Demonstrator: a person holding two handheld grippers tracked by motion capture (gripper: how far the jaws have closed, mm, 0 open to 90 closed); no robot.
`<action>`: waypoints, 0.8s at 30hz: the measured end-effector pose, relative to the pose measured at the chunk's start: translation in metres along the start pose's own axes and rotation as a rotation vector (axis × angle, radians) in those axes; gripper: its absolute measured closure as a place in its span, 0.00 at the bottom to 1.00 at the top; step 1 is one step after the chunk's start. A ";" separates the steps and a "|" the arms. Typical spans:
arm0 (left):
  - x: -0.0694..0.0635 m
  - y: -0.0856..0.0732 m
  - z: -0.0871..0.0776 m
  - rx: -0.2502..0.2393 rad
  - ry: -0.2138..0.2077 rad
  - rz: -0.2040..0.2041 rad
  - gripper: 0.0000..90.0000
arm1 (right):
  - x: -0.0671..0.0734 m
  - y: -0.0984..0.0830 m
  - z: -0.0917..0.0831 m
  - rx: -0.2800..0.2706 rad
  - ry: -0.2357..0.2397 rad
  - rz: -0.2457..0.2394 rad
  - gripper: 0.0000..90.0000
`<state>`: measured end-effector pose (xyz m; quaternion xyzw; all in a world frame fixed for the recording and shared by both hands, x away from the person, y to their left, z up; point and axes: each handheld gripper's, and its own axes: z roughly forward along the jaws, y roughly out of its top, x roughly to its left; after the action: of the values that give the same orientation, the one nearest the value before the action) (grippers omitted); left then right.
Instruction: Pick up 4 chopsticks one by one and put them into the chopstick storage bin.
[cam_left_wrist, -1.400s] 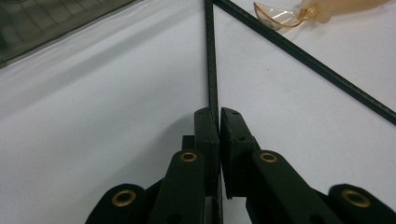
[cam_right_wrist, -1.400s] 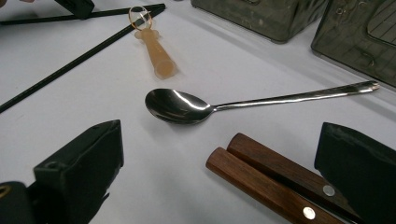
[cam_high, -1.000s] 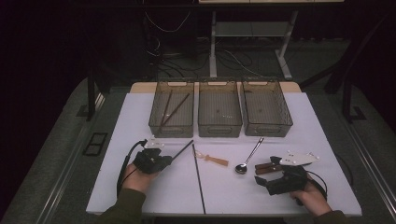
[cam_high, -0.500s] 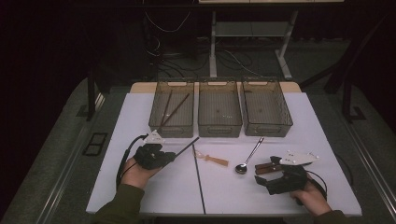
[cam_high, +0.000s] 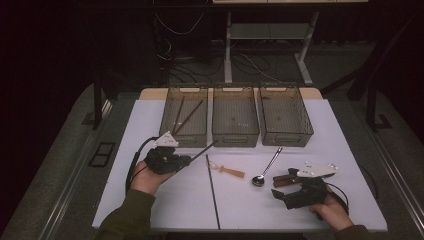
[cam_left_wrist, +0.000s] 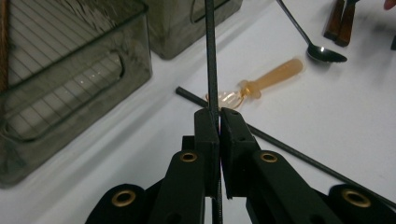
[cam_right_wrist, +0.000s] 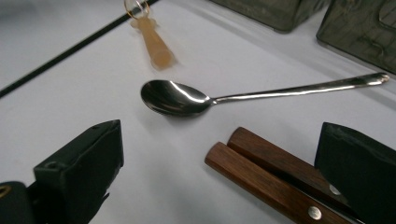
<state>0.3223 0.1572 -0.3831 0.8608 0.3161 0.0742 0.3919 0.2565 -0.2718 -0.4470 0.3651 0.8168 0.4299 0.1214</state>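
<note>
Black chopstick (cam_left_wrist: 210, 56) clenched in our left gripper (cam_high: 186, 161); next we carry it to the left bin (cam_high: 167, 131), right gripper (cam_high: 280, 192) released.

Laboratory recording setup: white bench (cam_high: 150, 200) under spot lighting in a dark room, three identical mesh trays (cam_high: 235, 141) aligned along the far edge, loose cables (cam_high: 200, 55) and a metal desk frame (cam_high: 265, 35) behind.

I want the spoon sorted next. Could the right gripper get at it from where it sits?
Probably yes: the right gripper is open, and the spoon lies just ahead on bare table; only the wooden handles crowd one side.
</note>
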 end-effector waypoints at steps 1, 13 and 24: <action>0.001 0.002 0.000 -0.004 -0.001 0.005 0.95 | -0.001 -0.001 0.001 0.002 -0.004 0.001 0.02; 0.013 0.024 -0.002 -0.044 -0.006 0.002 0.95 | -0.006 0.000 0.000 -0.001 -0.013 0.015 0.02; 0.033 0.059 -0.002 -0.068 0.031 -0.004 0.95 | -0.005 0.000 -0.001 -0.005 -0.010 0.017 0.02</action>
<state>0.3764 0.1496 -0.3431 0.8452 0.3211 0.0972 0.4160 0.2593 -0.2755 -0.4474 0.3737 0.8120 0.4312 0.1225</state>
